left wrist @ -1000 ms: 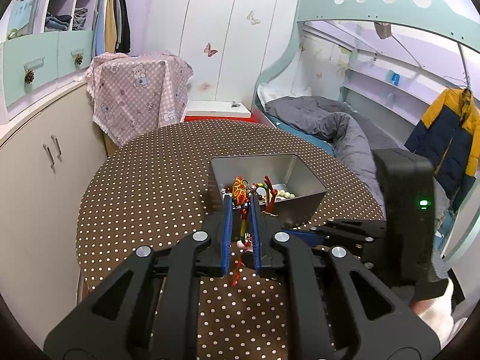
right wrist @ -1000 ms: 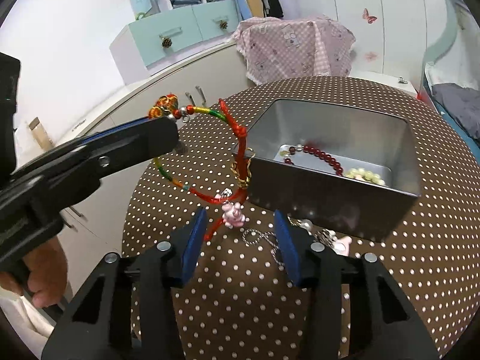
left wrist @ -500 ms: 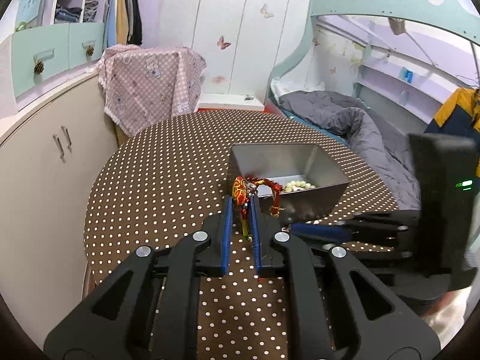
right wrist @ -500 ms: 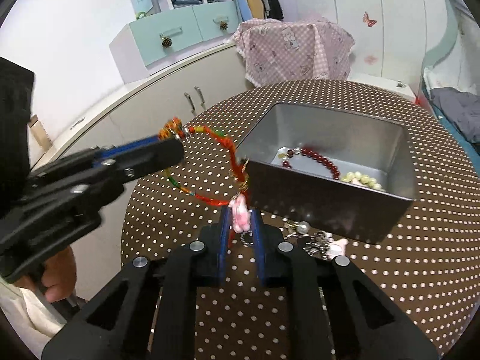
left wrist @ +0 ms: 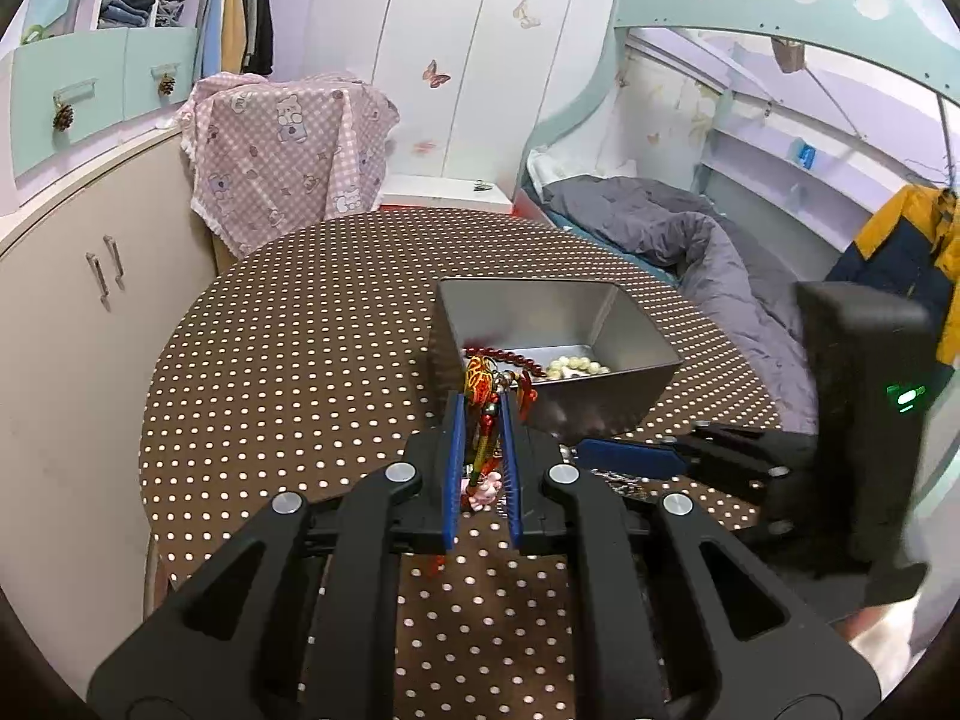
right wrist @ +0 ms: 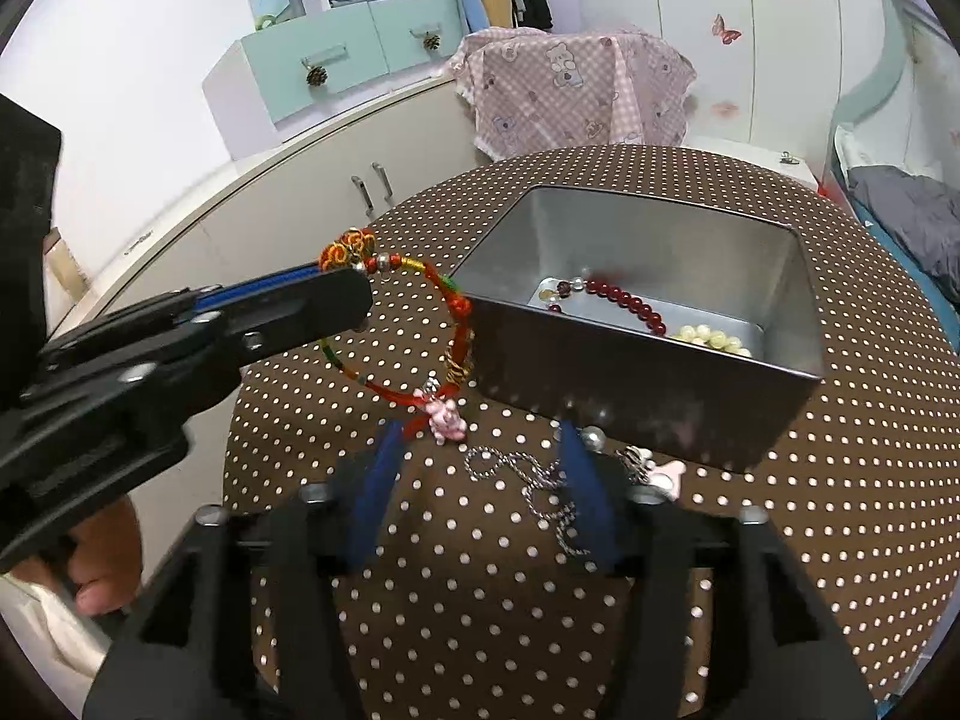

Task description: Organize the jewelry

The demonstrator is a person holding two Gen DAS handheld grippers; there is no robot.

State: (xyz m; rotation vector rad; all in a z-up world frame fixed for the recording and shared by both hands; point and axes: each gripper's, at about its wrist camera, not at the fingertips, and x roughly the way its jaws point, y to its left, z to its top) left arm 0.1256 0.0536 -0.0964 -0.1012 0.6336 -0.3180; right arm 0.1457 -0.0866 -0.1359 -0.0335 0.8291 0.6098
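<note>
A red cord bracelet (right wrist: 456, 324) with a knotted orange ornament and a pink charm (right wrist: 444, 417) hangs over the table, just left of the metal tin (right wrist: 630, 372). My left gripper (left wrist: 480, 405) is shut on the bracelet (left wrist: 483, 396) near the ornament; it enters the right wrist view from the left (right wrist: 354, 294). My right gripper (right wrist: 480, 444) sits low behind the charm. Its jaws are opening and the pads press on nothing, with a silver chain (right wrist: 528, 474) on the cloth between them. In the tin lie a dark red bead bracelet (right wrist: 624, 300) and a cream bead bracelet (right wrist: 714, 339).
The round table (right wrist: 480, 600) has a brown polka-dot cloth. A small pink and silver piece (right wrist: 660, 474) lies against the tin's near wall. A person's hand (right wrist: 102, 588) holds the left gripper. White cabinets stand to the left, a bed (left wrist: 690, 240) to the right.
Half a second ago my right gripper was shut on the pink charm; now its jaws stand apart and the charm hangs free. The left gripper keeps its hold on the bracelet.
</note>
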